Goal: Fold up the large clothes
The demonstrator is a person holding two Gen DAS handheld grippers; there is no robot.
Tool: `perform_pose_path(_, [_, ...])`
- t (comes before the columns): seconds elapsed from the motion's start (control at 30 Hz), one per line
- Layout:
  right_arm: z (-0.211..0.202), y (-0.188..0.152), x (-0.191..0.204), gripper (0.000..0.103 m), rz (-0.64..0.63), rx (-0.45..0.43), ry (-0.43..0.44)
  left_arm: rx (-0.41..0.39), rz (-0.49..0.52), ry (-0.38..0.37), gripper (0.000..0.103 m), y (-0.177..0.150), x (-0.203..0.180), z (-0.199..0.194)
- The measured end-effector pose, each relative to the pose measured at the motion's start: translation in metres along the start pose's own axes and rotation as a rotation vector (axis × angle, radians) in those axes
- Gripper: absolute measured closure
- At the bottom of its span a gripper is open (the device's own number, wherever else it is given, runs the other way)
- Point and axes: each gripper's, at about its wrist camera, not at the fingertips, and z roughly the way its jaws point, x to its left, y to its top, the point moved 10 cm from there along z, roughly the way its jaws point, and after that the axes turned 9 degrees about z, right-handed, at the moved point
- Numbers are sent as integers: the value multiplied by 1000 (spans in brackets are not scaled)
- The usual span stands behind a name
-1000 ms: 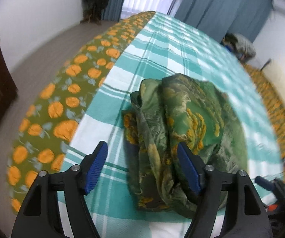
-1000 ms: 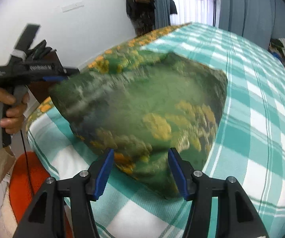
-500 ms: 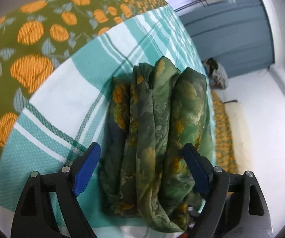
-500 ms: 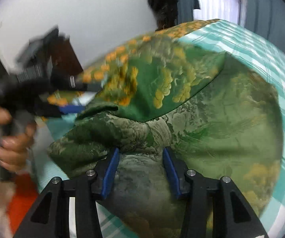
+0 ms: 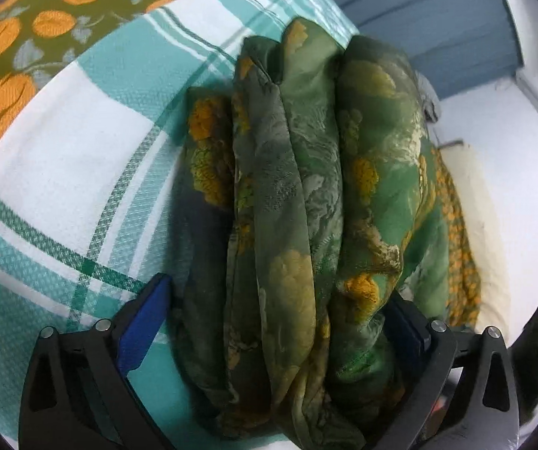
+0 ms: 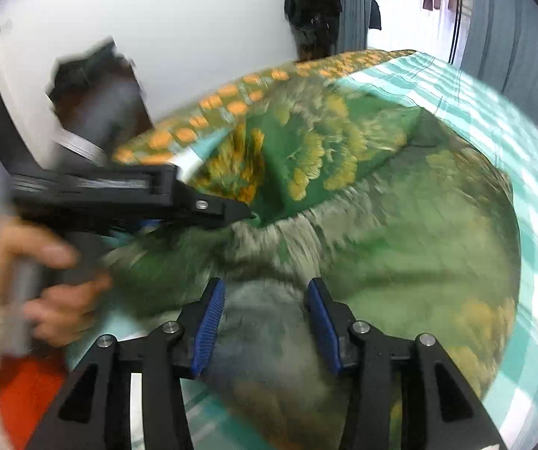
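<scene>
A folded green garment with yellow-orange flower print (image 5: pixel 298 195) lies in a thick stack on the teal-and-white checked bedsheet (image 5: pixel 81 172). My left gripper (image 5: pixel 272 322) is open, its blue pads on either side of the stack's near end. In the right wrist view the same garment (image 6: pixel 400 232) fills the middle. My right gripper (image 6: pixel 265 326) is open with the cloth bulging between its pads, which stand apart. The left gripper (image 6: pixel 231 210) also shows there, held by a hand, its tip at the garment's left edge.
An olive bedcover with orange flowers (image 5: pixel 14 48) lies along the bed's left edge. Blue curtains (image 5: pixel 437 15) hang beyond the bed. A white wall (image 6: pixel 137 37) and dark furniture (image 6: pixel 100 97) stand left of the bed. Something orange-red (image 6: pixel 25 393) is low down at the left.
My left gripper has moved in closer around the stack's near end. My right gripper stays open with cloth between its pads, and the left gripper has come closer in its view.
</scene>
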Motion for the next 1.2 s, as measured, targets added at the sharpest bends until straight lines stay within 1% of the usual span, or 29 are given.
perform_pose_path(0.03, [-16,0,-11,42,57,-23,28,12,20,16,1,0,-2,2])
perform_pose_path(0.07, [-34,0,-28,36,128,-61,44,21,32,28,1,2,-5,6])
perform_pose_path(0.1, [-49,-2,-50,22,200,-97,40,28,38,34,1,3,-7,8])
perform_pose_path(0.13, [-59,-6,-74,17,268,-121,27,34,37,32,1,5,-8,11])
perform_pose_path(0.17, [-63,-16,-106,16,358,-114,19,37,38,31,0,6,-9,13])
perform_pose_path(0.2, [-59,-24,-123,16,407,-84,20,41,42,33,0,11,-11,17])
perform_pose_path(0.23, [-50,-37,-141,16,463,-33,25,44,47,35,0,12,-12,19])
perform_pose_path(0.27, [-34,-51,-154,16,519,29,79,48,56,40,0,13,-14,21])
perform_pose_path(0.3, [-26,-52,-158,16,550,35,143,51,63,49,0,14,-16,24])
perform_pose_path(0.33, [-22,-57,-158,17,566,32,182,54,66,52,1,15,-18,23])
perform_pose_path(0.43, [2,-49,-156,17,609,37,287,56,63,44,0,19,-22,29])
perform_pose_path(0.5, [16,-39,-157,17,659,43,316,45,41,23,0,23,-25,30])
perform_pose_path(0.53, [20,-36,-156,21,660,47,307,42,39,30,1,20,-25,29])
perform_pose_path(0.57, [20,-33,-153,24,625,48,270,36,46,30,18,20,-29,28])
perform_pose_path(0.6, [14,-31,-149,29,591,41,248,26,54,25,30,20,-37,25])
perform_pose_path(0.63, [8,-29,-145,35,547,25,227,11,73,48,36,22,-44,19])
perform_pose_path(0.67, [-4,-25,-138,36,490,-5,215,0,102,64,43,23,-52,14])
perform_pose_path(0.7, [-12,-22,-133,38,463,-23,212,-16,120,68,47,25,-62,7])
perform_pose_path(0.83, [-42,-3,-120,39,371,-115,204,-86,163,47,48,34,-97,-13])
perform_pose_path(0.9, [-59,16,-126,39,366,-169,234,-123,183,36,48,51,-118,-17])
perform_pose_path(0.93, [-60,24,-128,39,370,-176,243,-132,189,33,48,57,-124,-16])
perform_pose_path(0.97, [-64,37,-137,39,373,-189,257,-141,203,29,48,69,-130,-14])
perform_pose_path(1.1, [-64,71,-174,39,372,-232,263,-171,246,36,48,126,-150,17])
perform_pose_path(1.2, [-49,92,-211,38,408,-229,274,-168,240,30,47,155,-153,51])
